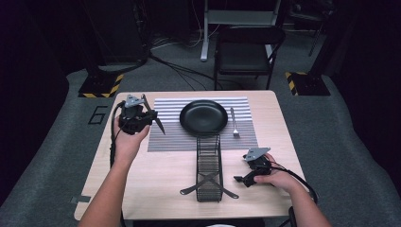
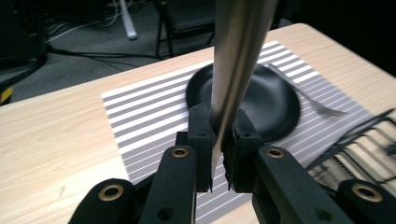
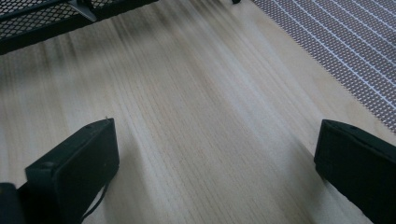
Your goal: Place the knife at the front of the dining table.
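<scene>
A: What does the left hand-held gripper (image 2: 219, 154) have?

B: Its jaws are clamped on a flat, silver metal knife (image 2: 236, 70), held above the striped grey-and-white placemat (image 2: 140, 116), left of the round black plate (image 1: 204, 117). A silver fork (image 1: 234, 124) already lies right of the plate, so I'd guess the knife is bound for the plate's free side.

A: And the right hand-held gripper (image 1: 247, 178)?

B: Jaws spread wide, nothing between them, low over the pale wooden counter (image 3: 196, 116) beside the black wire-mesh cutlery basket (image 1: 209, 170).
</scene>
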Tool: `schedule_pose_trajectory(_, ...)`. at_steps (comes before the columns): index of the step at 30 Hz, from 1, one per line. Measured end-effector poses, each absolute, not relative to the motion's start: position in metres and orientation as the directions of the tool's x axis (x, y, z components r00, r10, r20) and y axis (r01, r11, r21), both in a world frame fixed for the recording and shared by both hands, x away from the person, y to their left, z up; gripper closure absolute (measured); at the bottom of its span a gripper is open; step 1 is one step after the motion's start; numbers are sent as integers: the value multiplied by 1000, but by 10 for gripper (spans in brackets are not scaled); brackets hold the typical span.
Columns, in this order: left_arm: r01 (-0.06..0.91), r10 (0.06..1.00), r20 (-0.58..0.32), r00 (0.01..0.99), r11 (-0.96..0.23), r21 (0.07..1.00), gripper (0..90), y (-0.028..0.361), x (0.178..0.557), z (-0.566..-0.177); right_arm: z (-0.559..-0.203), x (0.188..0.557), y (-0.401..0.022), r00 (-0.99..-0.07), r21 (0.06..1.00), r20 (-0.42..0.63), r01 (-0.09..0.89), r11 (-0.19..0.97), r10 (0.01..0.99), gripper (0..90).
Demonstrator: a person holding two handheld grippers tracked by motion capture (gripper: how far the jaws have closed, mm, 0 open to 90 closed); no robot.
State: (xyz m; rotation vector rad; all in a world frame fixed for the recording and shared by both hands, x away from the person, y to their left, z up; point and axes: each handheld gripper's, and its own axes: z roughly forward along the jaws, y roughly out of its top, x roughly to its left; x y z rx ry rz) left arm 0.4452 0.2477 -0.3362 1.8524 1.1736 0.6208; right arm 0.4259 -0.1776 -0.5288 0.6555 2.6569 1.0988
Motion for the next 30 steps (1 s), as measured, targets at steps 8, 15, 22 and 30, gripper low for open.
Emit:
schedule_pose_trajectory(8, 516, 919, -21, 393, -202, 832, 821, 259, 457, -365, -529, 426, -178, -884, 708, -9, 325, 627, 468, 0)
schedule_pose_trajectory(15, 540, 931, -37, 363, -177, 823, 821, 264, 464, -385, -529, 426, -178, -884, 708, -9, 325, 627, 468, 0)
schedule_pose_trajectory(22, 562, 936, -41, 348, -174, 809, 821, 264, 471, -400, -529, 426, -178, -884, 708, -9, 325, 627, 468, 0)
schedule_pose_trajectory(30, 547, 940, -40, 340, -163, 821, 822, 258, 478, -413, -529, 426, -178, -884, 708, -9, 325, 627, 468, 0)
